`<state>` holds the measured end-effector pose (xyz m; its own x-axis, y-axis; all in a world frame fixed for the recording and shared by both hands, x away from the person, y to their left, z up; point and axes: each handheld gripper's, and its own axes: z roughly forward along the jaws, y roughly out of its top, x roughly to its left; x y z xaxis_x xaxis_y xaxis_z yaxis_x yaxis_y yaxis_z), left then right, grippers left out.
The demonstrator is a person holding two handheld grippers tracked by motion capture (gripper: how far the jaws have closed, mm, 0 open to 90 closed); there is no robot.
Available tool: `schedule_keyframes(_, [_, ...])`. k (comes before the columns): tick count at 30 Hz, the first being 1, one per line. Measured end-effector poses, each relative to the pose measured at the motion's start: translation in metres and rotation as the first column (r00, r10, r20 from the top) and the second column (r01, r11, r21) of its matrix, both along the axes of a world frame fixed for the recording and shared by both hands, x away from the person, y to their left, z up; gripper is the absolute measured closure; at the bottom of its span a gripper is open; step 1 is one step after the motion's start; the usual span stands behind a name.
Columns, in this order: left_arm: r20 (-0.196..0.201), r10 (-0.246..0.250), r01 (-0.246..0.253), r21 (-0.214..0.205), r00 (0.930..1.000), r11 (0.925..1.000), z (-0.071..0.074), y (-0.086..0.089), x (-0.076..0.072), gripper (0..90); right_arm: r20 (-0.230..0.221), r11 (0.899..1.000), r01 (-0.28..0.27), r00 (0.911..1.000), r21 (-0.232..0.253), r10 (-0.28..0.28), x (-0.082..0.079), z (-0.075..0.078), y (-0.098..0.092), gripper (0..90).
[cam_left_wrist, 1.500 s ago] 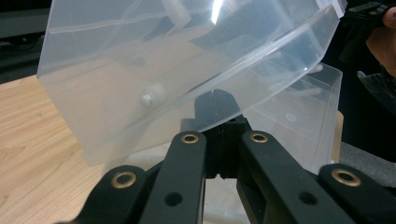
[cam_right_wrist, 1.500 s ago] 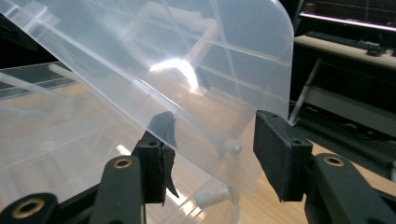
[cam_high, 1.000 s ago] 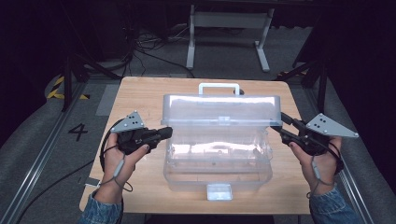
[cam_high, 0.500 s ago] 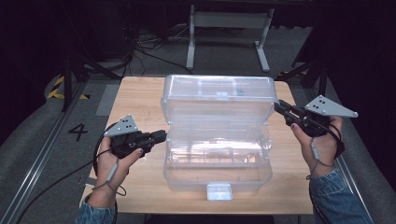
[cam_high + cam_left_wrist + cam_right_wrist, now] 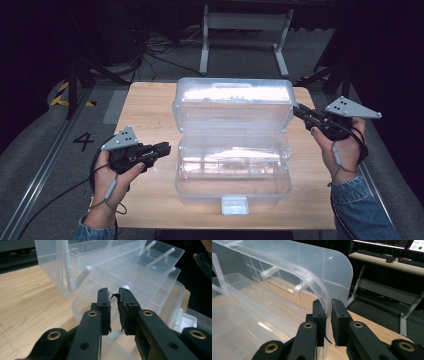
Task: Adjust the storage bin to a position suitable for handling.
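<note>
Pinching the lid [image 5: 322,280] rim in my right jaws, I'm swinging it back gently while my left jaws, narrow and empty, are steadying near the box [image 5: 232,172].

The clear box's lid [image 5: 232,107] has swung up and back toward the frame's top. The right gripper [image 5: 298,111], jaws clamped on the lid's edge, rose with it. The left gripper [image 5: 165,147] backed off lower left, jaws parting slightly, empty.
</note>
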<state>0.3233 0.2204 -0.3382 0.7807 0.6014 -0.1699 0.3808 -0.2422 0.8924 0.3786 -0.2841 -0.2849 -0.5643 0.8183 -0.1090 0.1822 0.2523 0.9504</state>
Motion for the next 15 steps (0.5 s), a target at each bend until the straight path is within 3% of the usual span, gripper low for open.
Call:
schedule_keyframes(8, [-0.021,-0.010,0.011,0.040,0.9997,0.9991,-0.004,0.008,-0.012,74.8,-0.019,1.000,0.003,0.9998,-0.003,-0.003,0.005,0.003,0.000,82.9])
schedule_keyframes(12, [-0.038,-0.046,0.049,0.077,0.9982,0.9958,-0.007,0.006,-0.020,71.4,-0.038,1.000,0.011,0.9992,-0.004,-0.011,0.010,0.005,0.001,83.2])
schedule_keyframes(13, [-0.043,-0.072,0.076,0.099,0.9964,0.9922,-0.009,0.003,-0.023,70.2,-0.042,1.000,0.011,0.9990,-0.005,-0.012,0.012,0.006,0.001,83.3])
schedule_keyframes(15, [-0.054,-0.087,0.092,0.103,0.9947,0.9904,-0.011,0.001,-0.026,69.1,-0.045,1.000,0.010,0.9990,-0.004,-0.011,0.013,0.006,0.001,83.3])
